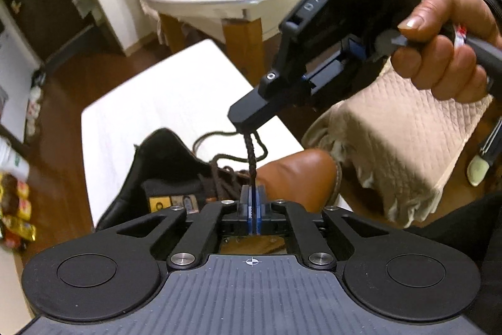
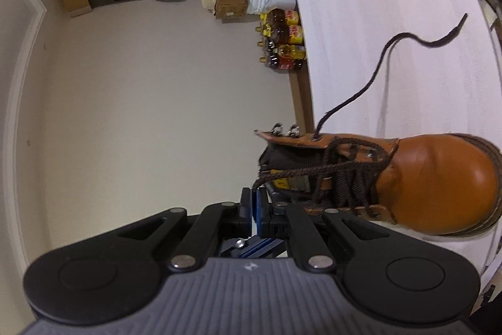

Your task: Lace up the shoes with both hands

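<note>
One tan leather boot (image 2: 439,181) lies on its side near the edge of the white table (image 2: 376,21), the only shoe here. My left gripper (image 1: 254,197) is pressed together, pinching one stretch of the dark brown lace (image 1: 252,159). That stretch runs taut to my right gripper (image 1: 248,121), which also pinches it; my hand (image 1: 445,49) grips the handle. In the right wrist view, one free lace end (image 2: 408,36) curls up from an eyelet across the table. Four bottles (image 2: 282,40) lie stacked beside the table's edge
</note>
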`<state>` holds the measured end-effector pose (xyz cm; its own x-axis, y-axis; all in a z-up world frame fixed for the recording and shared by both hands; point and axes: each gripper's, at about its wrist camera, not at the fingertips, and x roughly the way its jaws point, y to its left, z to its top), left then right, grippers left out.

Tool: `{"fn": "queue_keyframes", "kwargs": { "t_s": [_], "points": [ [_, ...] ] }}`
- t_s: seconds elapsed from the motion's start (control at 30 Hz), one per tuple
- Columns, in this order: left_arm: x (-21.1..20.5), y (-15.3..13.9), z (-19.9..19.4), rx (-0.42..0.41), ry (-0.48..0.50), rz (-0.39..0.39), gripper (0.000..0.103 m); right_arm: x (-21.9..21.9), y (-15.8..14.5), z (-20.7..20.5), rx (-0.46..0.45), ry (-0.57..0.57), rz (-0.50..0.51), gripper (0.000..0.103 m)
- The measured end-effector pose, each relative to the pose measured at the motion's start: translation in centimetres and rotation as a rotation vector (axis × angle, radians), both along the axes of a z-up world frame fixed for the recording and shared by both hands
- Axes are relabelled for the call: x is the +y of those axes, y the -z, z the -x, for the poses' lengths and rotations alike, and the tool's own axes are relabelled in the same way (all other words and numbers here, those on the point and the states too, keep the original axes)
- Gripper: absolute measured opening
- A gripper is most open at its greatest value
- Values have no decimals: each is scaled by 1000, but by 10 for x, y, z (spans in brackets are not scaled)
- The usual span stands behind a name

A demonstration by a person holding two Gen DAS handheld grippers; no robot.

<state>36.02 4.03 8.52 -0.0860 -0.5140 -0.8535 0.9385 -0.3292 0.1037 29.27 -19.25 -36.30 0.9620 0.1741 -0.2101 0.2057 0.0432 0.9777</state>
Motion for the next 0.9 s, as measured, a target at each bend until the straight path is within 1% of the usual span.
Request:
{"fn": "queue_keyframes", "kwargs": {
  "t_s": [0.03,0.07,0.17,0.27,0.4,0.5,0.53,0.57,0.67,0.7,0.73,0.83,0.9],
  "points": [
    [-1,0,-1,13,-12,-12,2,0,0,1,31,9,14,12],
    [-2,1,-2,27,-29,-29,2,2,0,4,45,16,15,15],
    [-4,1,-6,51,-65,-64,2,6,4,7,51,24,-13,22],
    [-4,3,-7,56,-68,-76,2,18,13,7,45,9,-61,22],
    [-3,5,-4,54,-45,-84,2,29,18,0,37,-4,-76,22],
    [-3,5,-3,51,-38,-83,2,34,18,-6,35,-15,-69,21],
    [-3,4,-3,53,-37,-82,2,34,17,-7,37,-18,-58,18],
    [-3,4,-4,54,-37,-79,2,32,15,-7,40,-16,-40,3],
    [-1,2,-5,55,-39,-76,3,27,8,-9,49,-12,15,3],
    [0,1,-5,54,-38,-76,4,25,5,-10,52,-10,33,3],
    [1,-1,-5,52,-37,-76,8,23,3,-11,55,-8,51,3],
    [8,-20,-18,21,-43,-20,10,18,-4,-13,64,-4,106,3],
    [7,-25,-25,-13,-47,-4,11,15,-9,-14,70,-2,139,3]
  ]
}}
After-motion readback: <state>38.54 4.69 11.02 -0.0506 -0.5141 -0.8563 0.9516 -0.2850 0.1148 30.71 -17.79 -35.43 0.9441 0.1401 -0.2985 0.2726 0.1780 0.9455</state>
